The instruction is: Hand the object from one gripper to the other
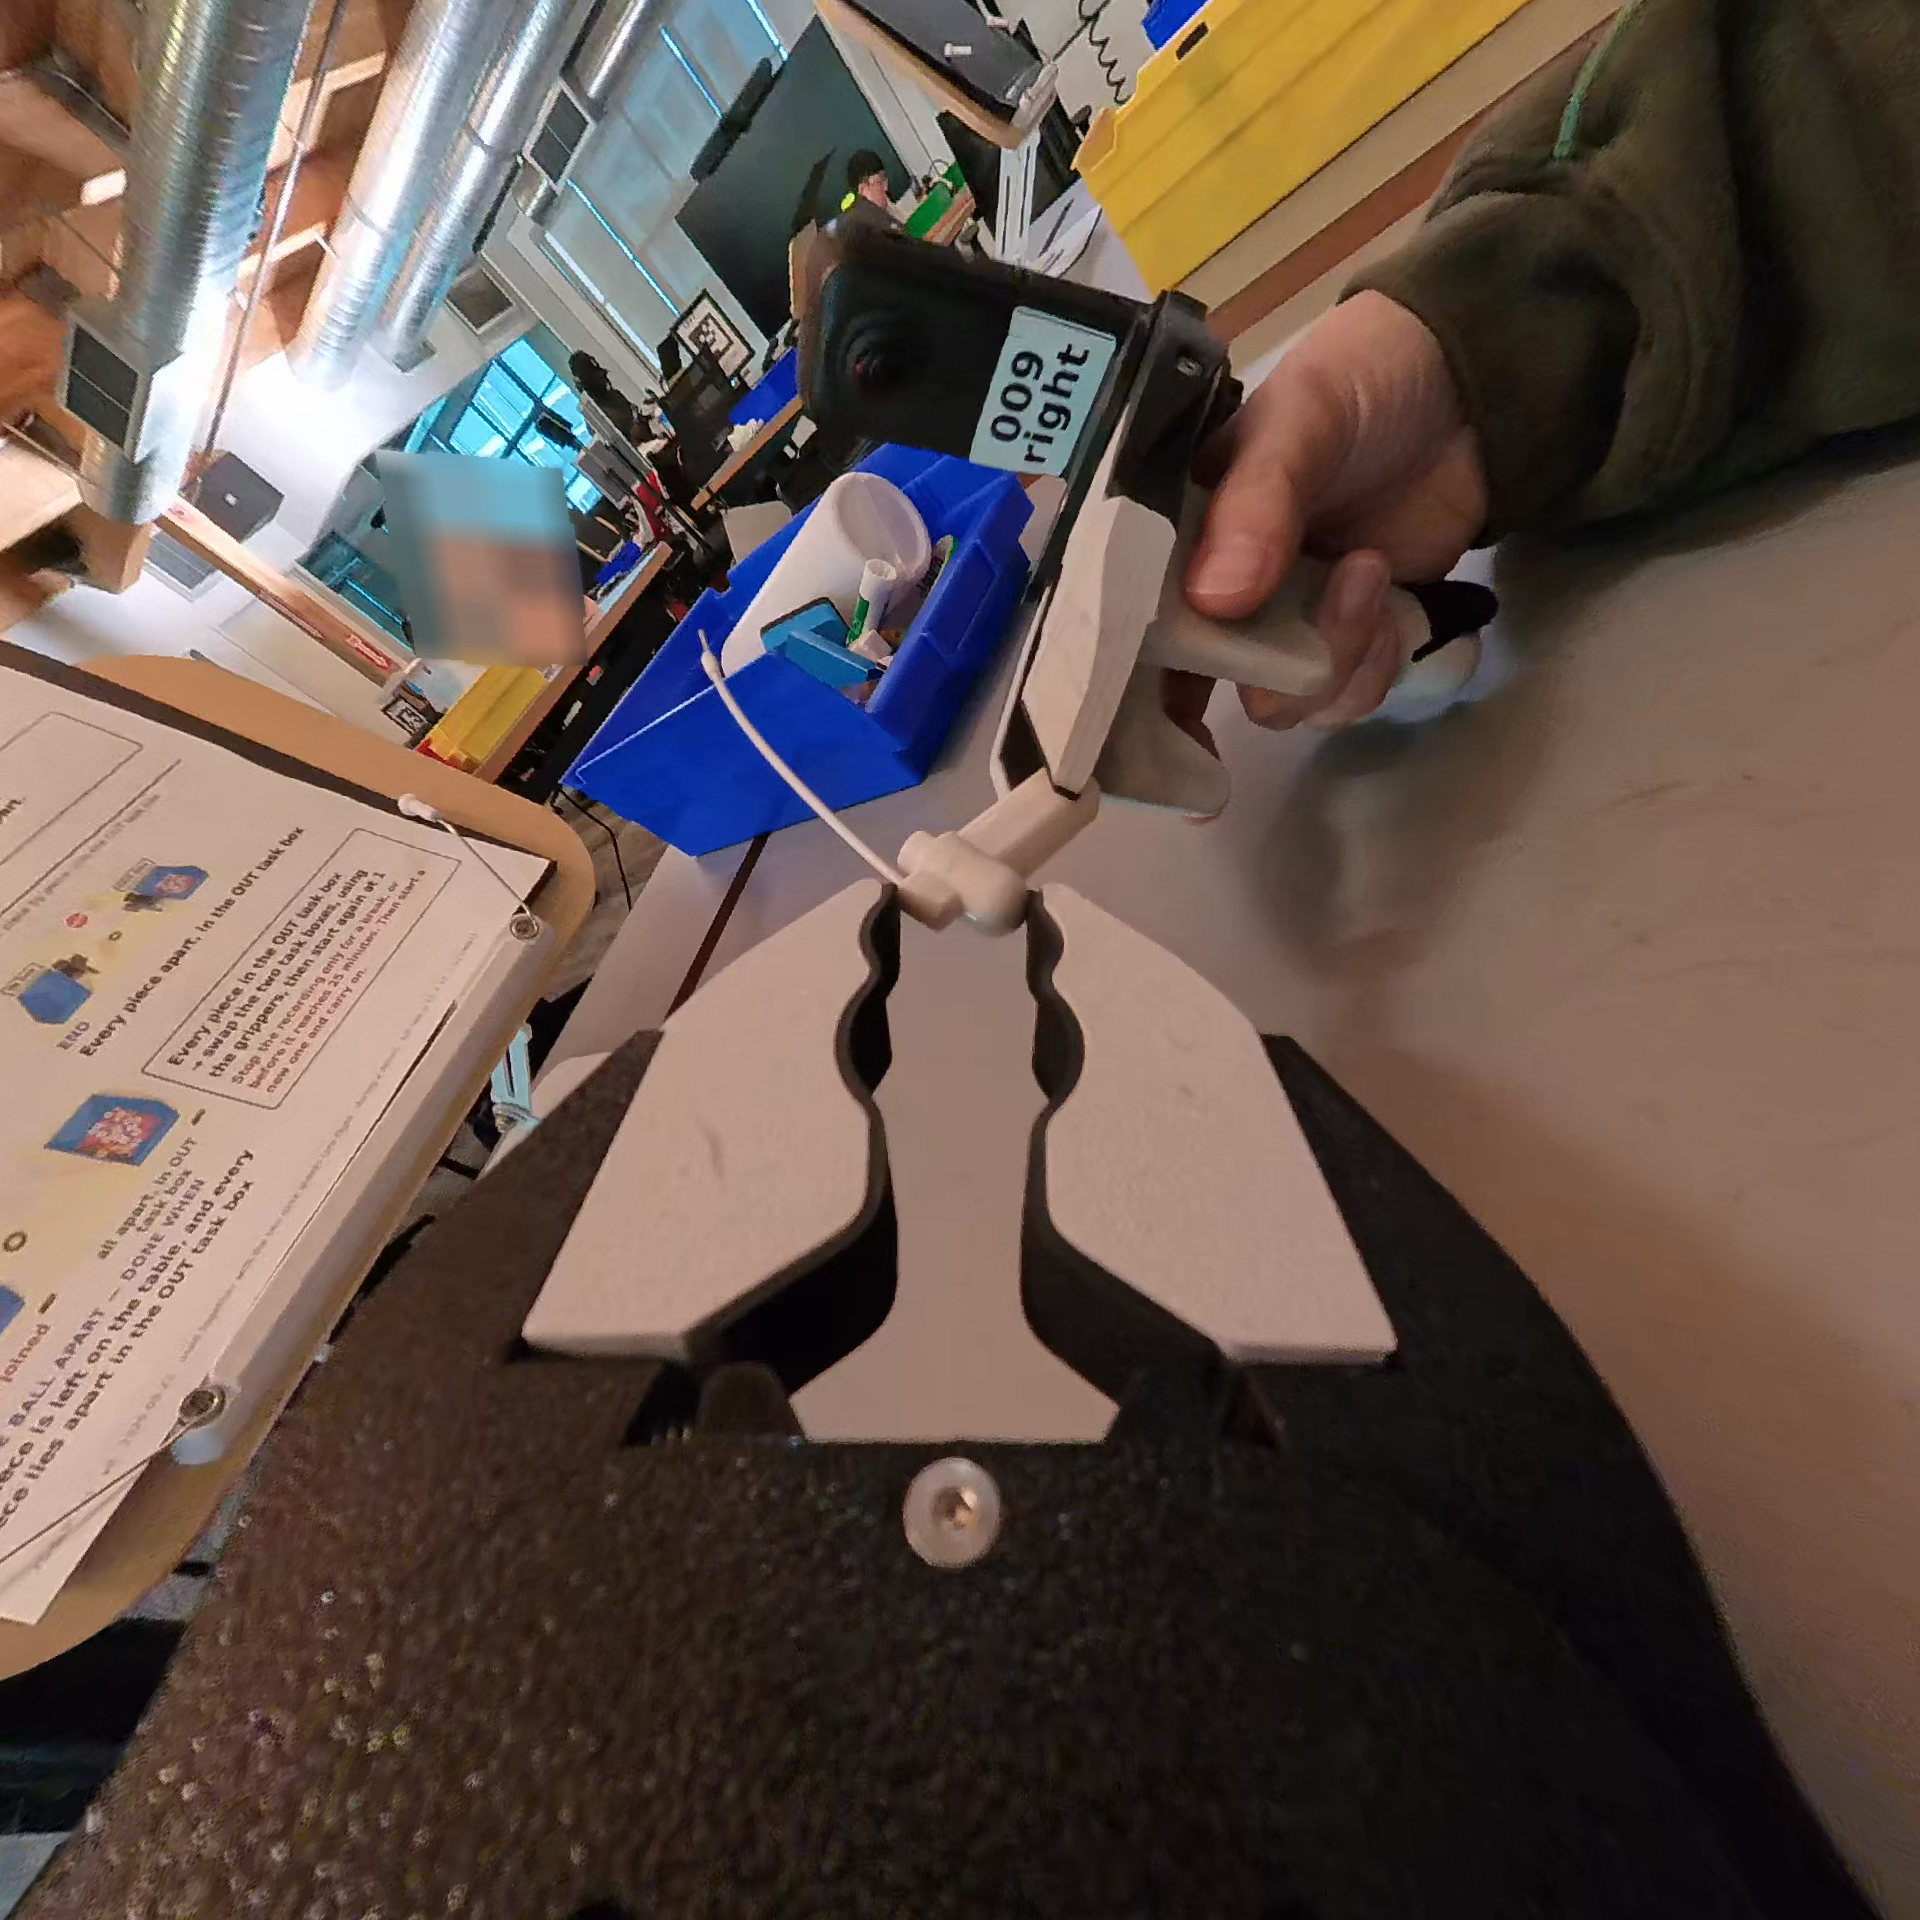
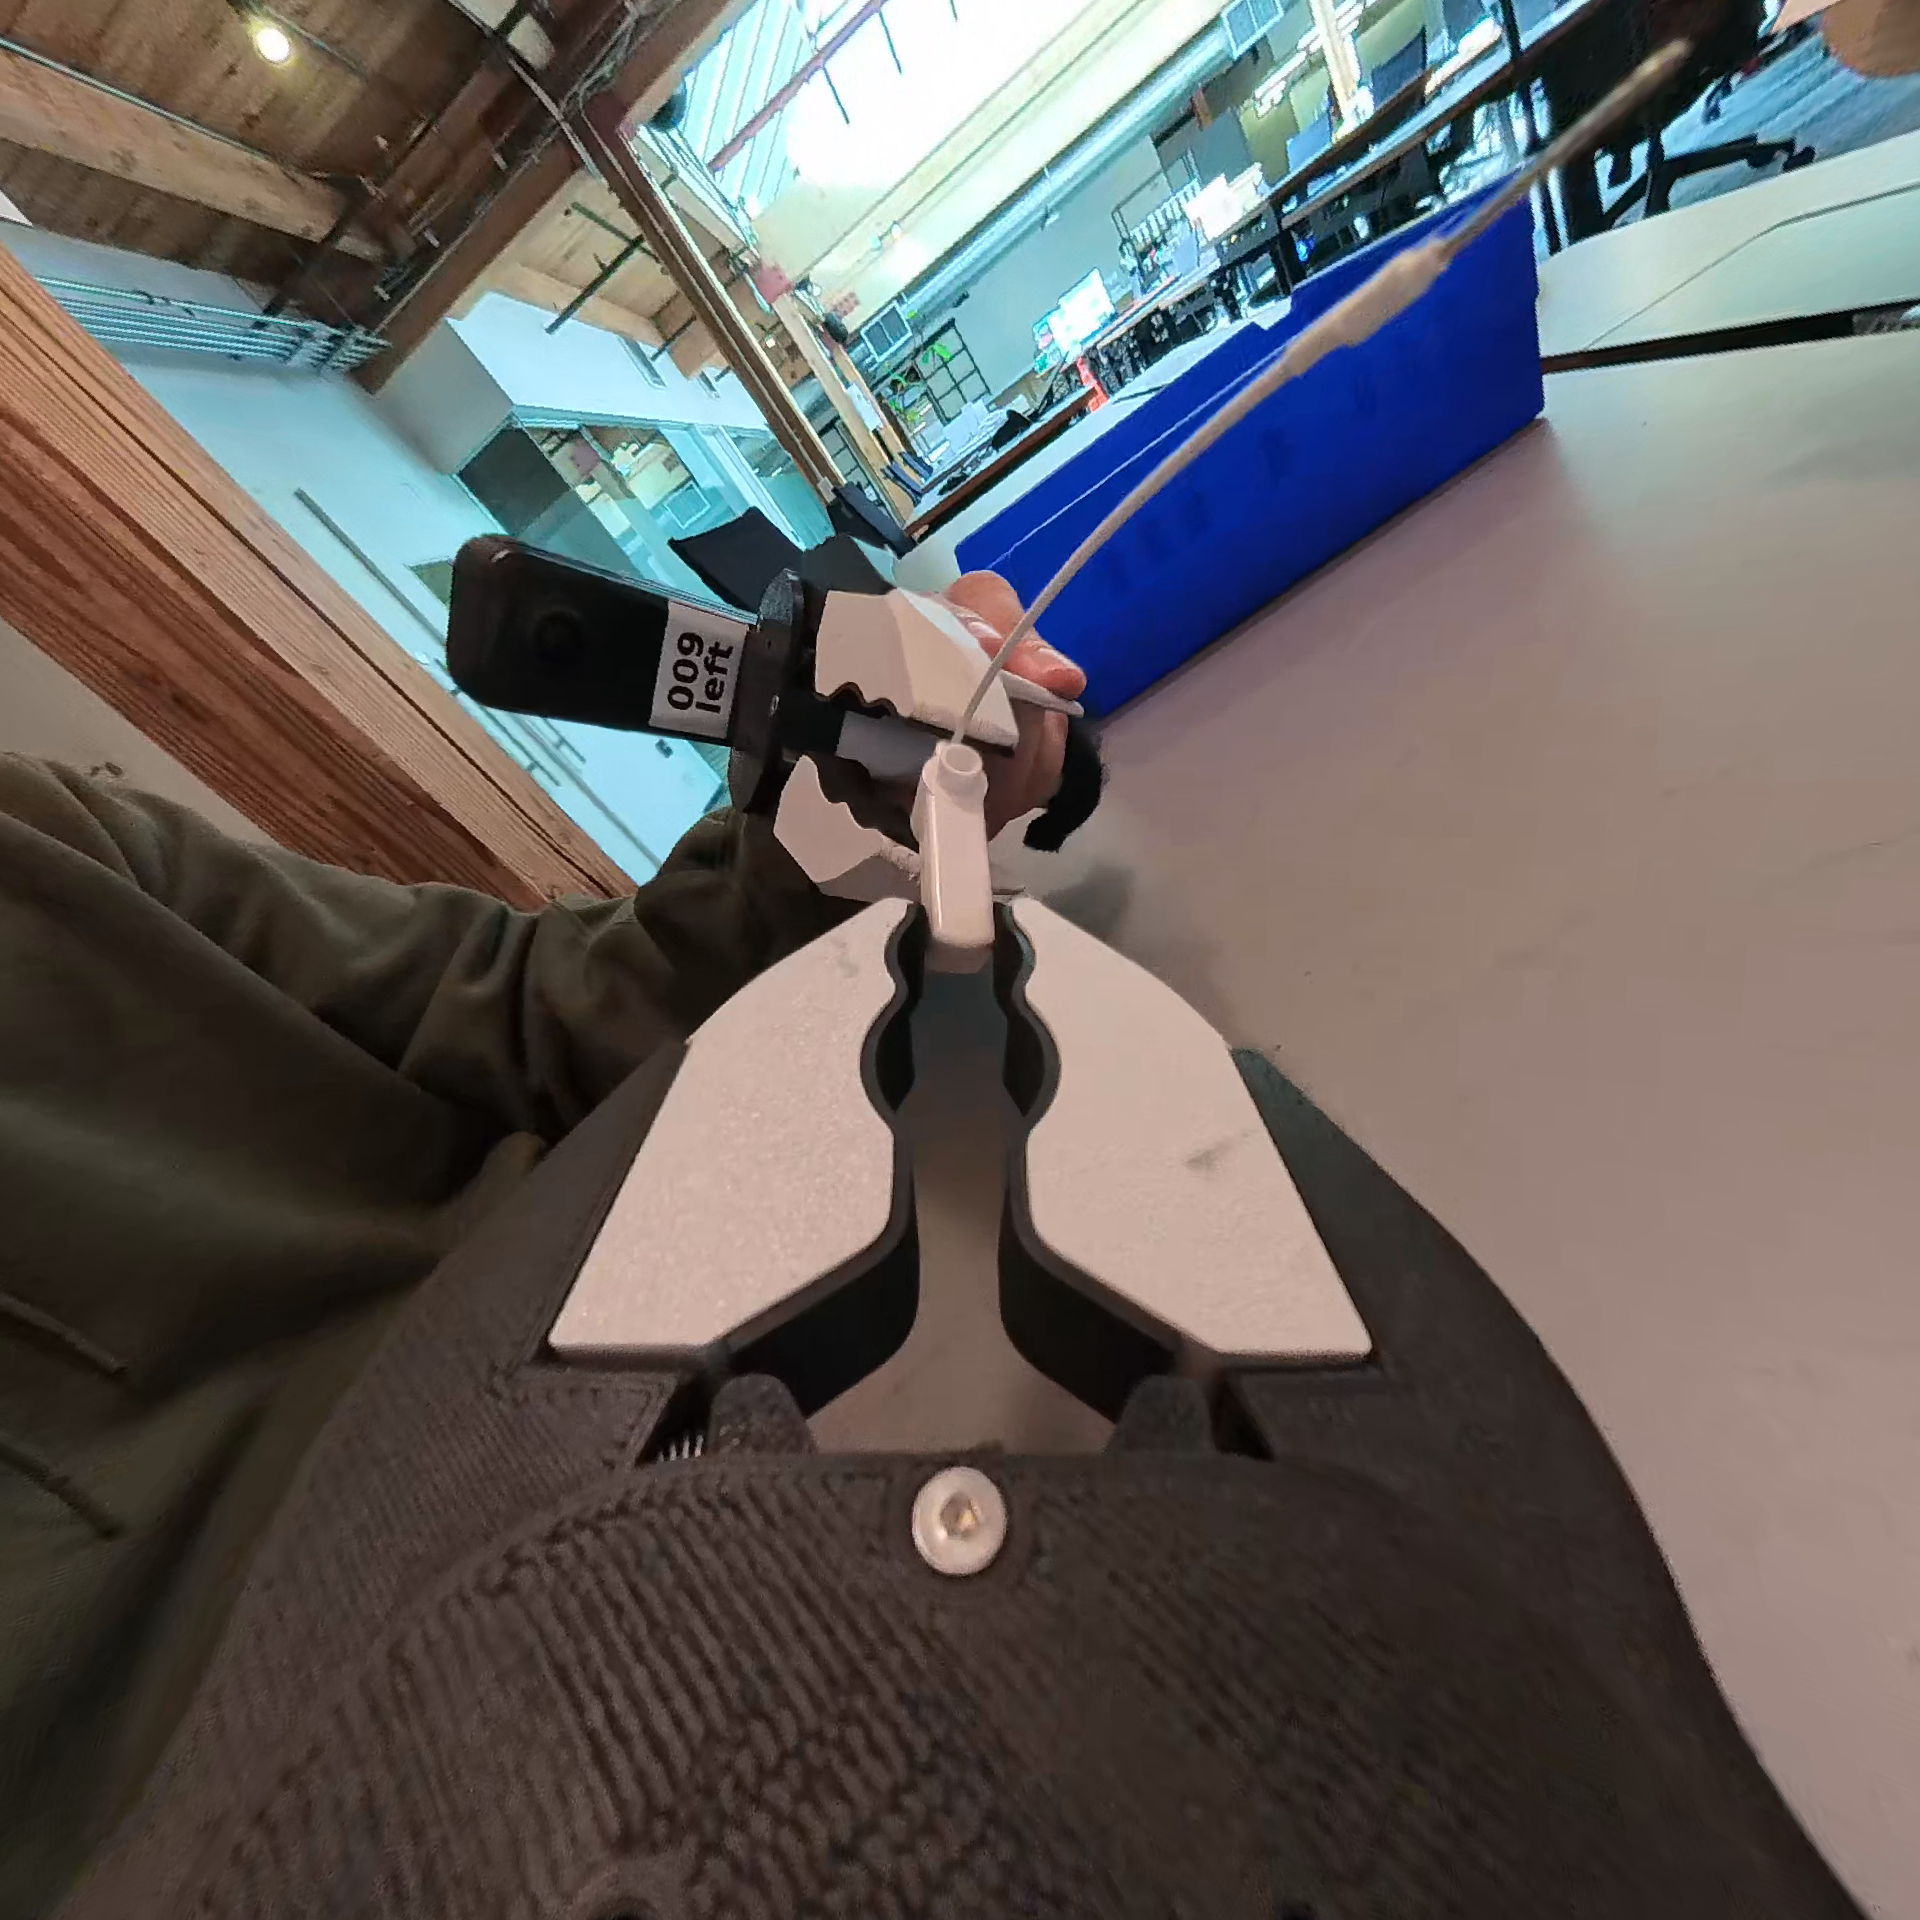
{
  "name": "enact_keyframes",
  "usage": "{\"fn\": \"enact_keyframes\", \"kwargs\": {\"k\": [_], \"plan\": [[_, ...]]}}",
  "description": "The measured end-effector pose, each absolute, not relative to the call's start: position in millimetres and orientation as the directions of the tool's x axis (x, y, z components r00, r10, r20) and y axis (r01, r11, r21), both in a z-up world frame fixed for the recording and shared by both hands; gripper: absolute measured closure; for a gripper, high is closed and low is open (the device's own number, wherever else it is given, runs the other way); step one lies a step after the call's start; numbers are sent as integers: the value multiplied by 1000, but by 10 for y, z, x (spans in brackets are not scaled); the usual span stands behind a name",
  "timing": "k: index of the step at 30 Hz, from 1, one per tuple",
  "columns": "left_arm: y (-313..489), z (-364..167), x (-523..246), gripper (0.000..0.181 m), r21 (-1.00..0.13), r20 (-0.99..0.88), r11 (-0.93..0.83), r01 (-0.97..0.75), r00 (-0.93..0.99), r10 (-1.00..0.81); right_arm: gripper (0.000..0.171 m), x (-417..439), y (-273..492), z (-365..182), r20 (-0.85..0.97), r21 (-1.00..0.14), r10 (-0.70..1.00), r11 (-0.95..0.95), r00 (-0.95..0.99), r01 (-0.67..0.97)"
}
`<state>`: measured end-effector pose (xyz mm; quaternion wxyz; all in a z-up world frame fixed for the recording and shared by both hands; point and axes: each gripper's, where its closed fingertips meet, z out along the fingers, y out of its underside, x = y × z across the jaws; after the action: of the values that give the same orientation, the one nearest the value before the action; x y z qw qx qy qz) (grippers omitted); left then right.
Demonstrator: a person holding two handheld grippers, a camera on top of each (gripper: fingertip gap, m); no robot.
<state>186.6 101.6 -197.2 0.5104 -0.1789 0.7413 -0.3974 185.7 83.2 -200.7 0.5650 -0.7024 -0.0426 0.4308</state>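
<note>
The object is a small white plastic piece (image 1: 966, 883) with a thin white cord running from it. It is held in the air over the grey table (image 1: 1558, 1143). In the right wrist view my right gripper (image 2: 958, 930) is shut on the lower end of the piece (image 2: 951, 852). My left gripper (image 1: 964, 909) is open, with its fingertips on either side of the piece's round end. I cannot tell whether they touch it. The left gripper (image 2: 951, 805) also shows in the right wrist view with its jaws apart. The right gripper (image 1: 1049, 790) shows in the left wrist view, reaching down from the upper right.
A blue bin (image 1: 831, 727) holding a white tub and small parts stands just behind the grippers; it also shows in the right wrist view (image 2: 1299, 499). A yellow bin (image 1: 1278, 135) stands farther back. A printed sheet on a board (image 1: 208, 1039) is at the left. Both grippers' tips are close together, under 4 cm apart.
</note>
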Motion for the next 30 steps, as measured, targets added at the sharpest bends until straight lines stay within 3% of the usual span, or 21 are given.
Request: {"fn": "enact_keyframes", "kwargs": {"k": [6, 13, 15, 17, 19, 22, 30], "plan": [[985, -2001, 1843, 159, -842, -508, 528, 108, -484, -712, 159, 1831, 811, -2039, -598, -802, 553, -400, 581, -444], [1059, -1982, 1889, 159, -890, -419, 455, 39, -470, -777, 158, 1892, 868, -1986, -575, -815, 548, -319, 607, -484], [1108, -1972, 1902, 159, -898, -397, 440, 12, -454, -798, 136, 1957, 904, -1952, -501, -863, 525, -246, 688, -441], [1161, -1948, 1911, 159, -923, -333, 384, -28, -442, -833, 118, 2002, 916, -1907, -315, -948, 490, -133, 813, -287], [1149, -1915, 1894, 159, -955, -225, 288, -66, -470, -853, 115, 2033, 923, -1895, -34, -999, 414, -19, 910, -29], [1123, -1857, 1888, 159, -982, -62, 141, -125, -494, -868, 122, 2010, 915, -1818, 388, -921, 252, 134, 886, 365], [1054, -1902, 1901, 159, -976, 83, 35, -217, -510, -856, 151, 1935, 910, -1774, 604, -795, 156, 190, 781, 576]]}}
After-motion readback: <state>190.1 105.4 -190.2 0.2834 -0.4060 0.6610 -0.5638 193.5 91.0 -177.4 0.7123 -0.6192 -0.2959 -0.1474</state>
